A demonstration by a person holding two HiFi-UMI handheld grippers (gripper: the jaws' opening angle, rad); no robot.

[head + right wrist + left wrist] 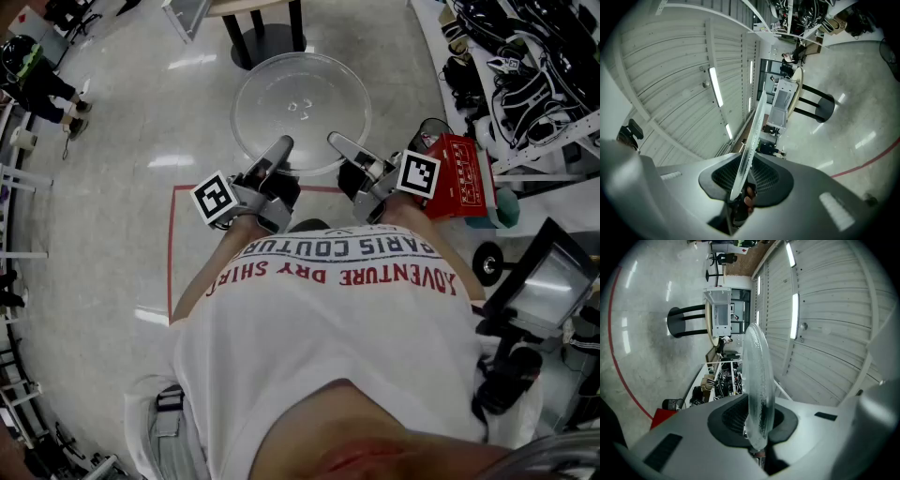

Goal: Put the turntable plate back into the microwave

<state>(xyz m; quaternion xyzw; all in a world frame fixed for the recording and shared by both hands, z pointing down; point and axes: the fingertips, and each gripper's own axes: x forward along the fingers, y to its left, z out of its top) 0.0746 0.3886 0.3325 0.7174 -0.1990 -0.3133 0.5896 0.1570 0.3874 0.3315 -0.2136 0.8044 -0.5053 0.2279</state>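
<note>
Our left gripper [278, 150] and right gripper [342, 145] fingers pinch the rim of the glass plate [300, 98]. We think it's stiff, slippery and easy to break.

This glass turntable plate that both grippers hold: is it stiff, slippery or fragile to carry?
Probably stiff: the turntable plate looks flat though held only at its near rim. Likely slippery: smooth clear glass pinched by the left gripper and right gripper. Probably fragile above the hard floor.
</note>
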